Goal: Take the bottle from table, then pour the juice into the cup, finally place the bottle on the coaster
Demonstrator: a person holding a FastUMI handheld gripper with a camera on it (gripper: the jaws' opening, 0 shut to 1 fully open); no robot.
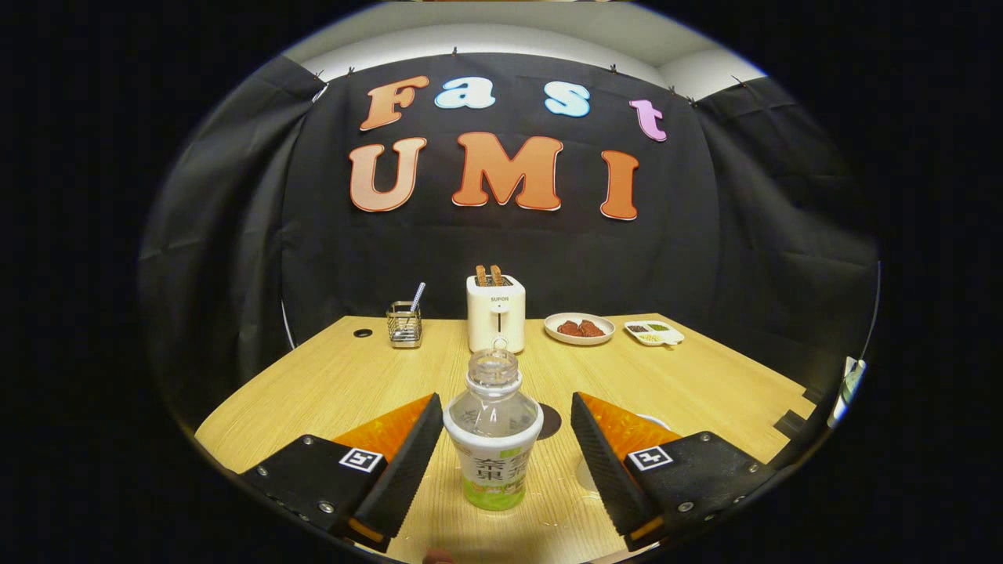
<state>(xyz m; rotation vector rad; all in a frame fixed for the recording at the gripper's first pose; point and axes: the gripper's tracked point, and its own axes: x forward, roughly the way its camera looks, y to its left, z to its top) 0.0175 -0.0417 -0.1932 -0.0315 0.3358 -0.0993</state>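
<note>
A clear plastic bottle (494, 427) stands upright on a light wood-grain desk (337, 384), between the two fingers of the gripper (501, 439). The fingers are spread wide, one on each side of the bottle, with a visible gap between each finger and the bottle's body, so nothing is held yet. The bottle has a pale label around its lower half and appears to have no cap on its neck.

This looks like the first step of the task, taking the bottle. The next move would call for closing both fingers evenly on the body of the bottle, then lifting it straight up so it does not tip or spill.

Just beyond the bottle, partly hidden behind it, a dark round disc (548, 421) lies flat on the desk; this may be the coaster. Beside the right finger, a pale rounded shape (657, 421) peeks out, possibly the cup, though too little shows to be sure.

Further back on the desk stand a white toaster (496, 313) with two slices of toast poking out, a wire holder (404, 324) with a utensil in it, a round plate (580, 329) of reddish-brown food, and a small white tray (654, 333) with divided sections. Black cloth hangs behind and to both sides of the desk as the booth's wall.
</note>
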